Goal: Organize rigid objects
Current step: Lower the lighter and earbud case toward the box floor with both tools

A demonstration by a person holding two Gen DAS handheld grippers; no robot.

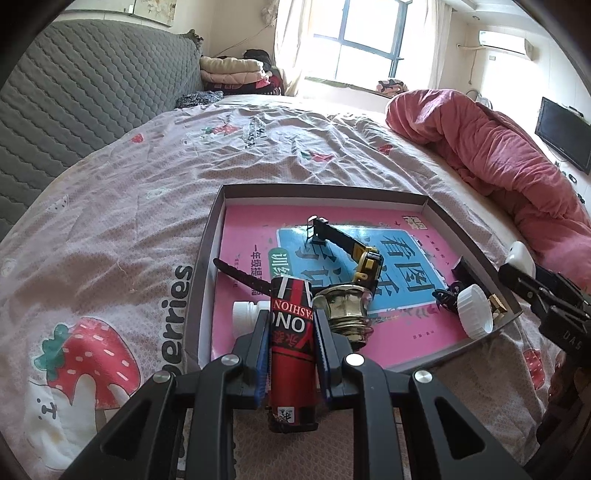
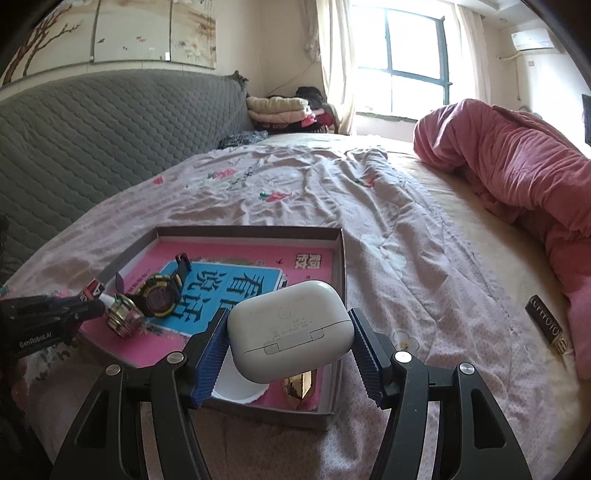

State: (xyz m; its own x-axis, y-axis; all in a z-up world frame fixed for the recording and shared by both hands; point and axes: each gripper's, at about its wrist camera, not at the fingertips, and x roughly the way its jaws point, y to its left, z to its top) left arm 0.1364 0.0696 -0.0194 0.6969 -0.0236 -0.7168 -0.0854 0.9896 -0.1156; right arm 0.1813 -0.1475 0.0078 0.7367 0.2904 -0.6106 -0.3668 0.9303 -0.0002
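On the bed: a shallow cardboard box [image 1: 207, 243] lies on the strawberry-print bedsheet [image 1: 122, 206], with a pink and blue booklet [image 1: 417, 325] covering its floor.
Left gripper: the left gripper [image 1: 290, 328] is nearly closed, its blue pads clamped on both sides of a red and black cylinder [image 1: 291, 354] printed with "FASHION"; the cylinder's far end reaches over the near edge of the box.
Right gripper: the right gripper [image 2: 290, 332] stands moderately wide, its pads pressed on the two ends of a white earbud case [image 2: 291, 328], held above the box's near right corner.
Watch: a black and yellow wristwatch [image 1: 365, 258] lies on the booklet near the middle of the box, strap stretched toward the far wall.
Brass piece: a brass-coloured glass-topped object [image 1: 345, 310] sits just right of the held cylinder, near the watch.
White items: a small white bottle [image 1: 245, 312] lies just left of the left gripper's pads; a white ribbed cap [image 1: 474, 312] rests at the box's right wall.
Gold item: a small gold object [image 2: 297, 386] lies in the near right corner, under the earbud case.
Off the box: a dark tag with gold lettering [image 2: 546, 321] lies on the bed to the right, well apart from the box, near the pink quilt [image 2: 517, 166].
Background: grey quilted headboard [image 1: 74, 85] and a window [image 1: 369, 33].
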